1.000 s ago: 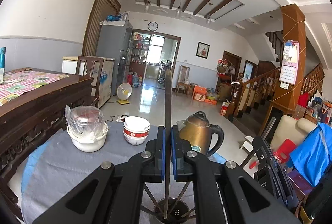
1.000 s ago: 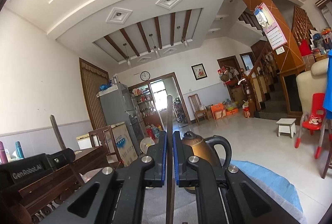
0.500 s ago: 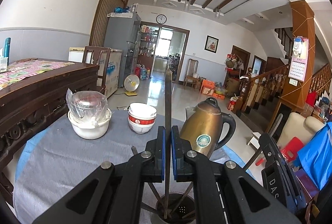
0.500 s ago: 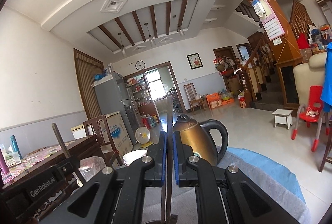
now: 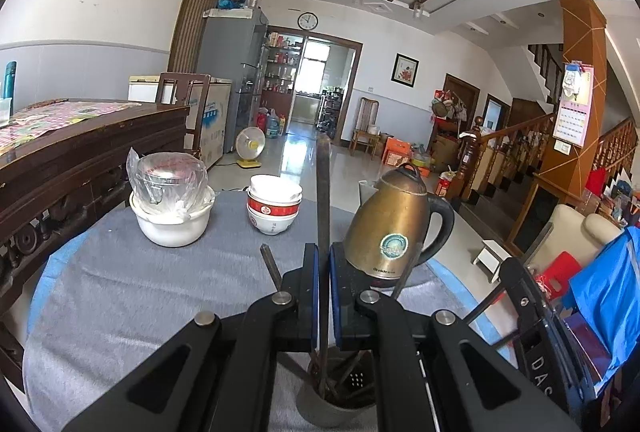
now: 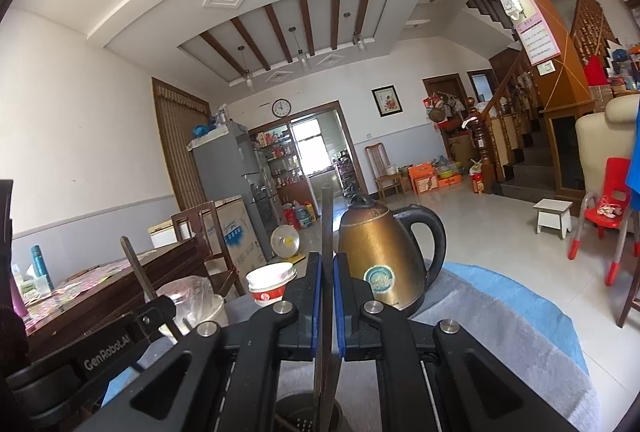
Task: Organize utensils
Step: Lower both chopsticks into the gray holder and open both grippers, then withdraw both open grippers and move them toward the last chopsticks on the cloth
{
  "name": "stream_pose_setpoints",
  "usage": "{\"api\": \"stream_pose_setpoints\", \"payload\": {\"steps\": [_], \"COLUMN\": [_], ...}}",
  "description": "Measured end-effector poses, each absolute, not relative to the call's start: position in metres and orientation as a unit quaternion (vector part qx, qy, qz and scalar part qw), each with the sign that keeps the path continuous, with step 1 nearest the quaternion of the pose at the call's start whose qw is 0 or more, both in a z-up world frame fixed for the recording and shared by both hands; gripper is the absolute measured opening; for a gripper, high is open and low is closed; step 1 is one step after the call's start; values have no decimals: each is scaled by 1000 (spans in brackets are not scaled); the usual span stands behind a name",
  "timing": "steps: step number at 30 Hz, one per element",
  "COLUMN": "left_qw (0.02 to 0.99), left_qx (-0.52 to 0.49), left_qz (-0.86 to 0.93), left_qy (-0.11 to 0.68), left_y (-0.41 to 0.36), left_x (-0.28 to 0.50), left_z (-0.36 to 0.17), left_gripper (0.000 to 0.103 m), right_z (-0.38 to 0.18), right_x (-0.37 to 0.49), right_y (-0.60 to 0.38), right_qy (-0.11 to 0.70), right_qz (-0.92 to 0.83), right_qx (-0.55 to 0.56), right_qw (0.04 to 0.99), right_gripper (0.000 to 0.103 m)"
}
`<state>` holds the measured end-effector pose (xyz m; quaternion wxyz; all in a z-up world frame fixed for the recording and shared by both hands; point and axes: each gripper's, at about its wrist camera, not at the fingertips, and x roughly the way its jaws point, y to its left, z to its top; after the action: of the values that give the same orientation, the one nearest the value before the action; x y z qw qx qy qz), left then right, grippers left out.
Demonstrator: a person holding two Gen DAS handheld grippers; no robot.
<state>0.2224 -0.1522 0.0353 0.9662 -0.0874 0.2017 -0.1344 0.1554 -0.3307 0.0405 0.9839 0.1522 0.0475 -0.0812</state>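
Left wrist view: left gripper (image 5: 324,268) jaws clamp a dark upright chopstick (image 5: 322,192), centre frame, lower end in grey holder cup (image 5: 320,408) at bottom. Right gripper (image 6: 328,272) likewise clamps a chopstick (image 6: 327,220), centre.

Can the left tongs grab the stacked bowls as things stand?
Probably not yet: the left tongs are shut on a chopstick above the holder. The path across the cloth to the stacked bowls looks free.

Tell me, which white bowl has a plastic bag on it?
The big white bowl on the left, with a bagged clear container sitting in it. The stacked red-patterned bowls beside the brass kettle are uncovered.
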Motion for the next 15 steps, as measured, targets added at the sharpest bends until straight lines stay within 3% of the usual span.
{"api": "stream_pose_setpoints", "payload": {"steps": [15], "left_qw": [968], "left_qx": [-18], "left_qz": [-169], "left_qy": [186], "left_y": [-143], "left_x": [168], "left_z": [38], "left_gripper": [9], "right_z": [31], "right_x": [135], "right_y": [-326], "right_qy": [70], "right_qz": [-36], "right_qx": [157], "right_qw": [984], "right_gripper": [9]}}
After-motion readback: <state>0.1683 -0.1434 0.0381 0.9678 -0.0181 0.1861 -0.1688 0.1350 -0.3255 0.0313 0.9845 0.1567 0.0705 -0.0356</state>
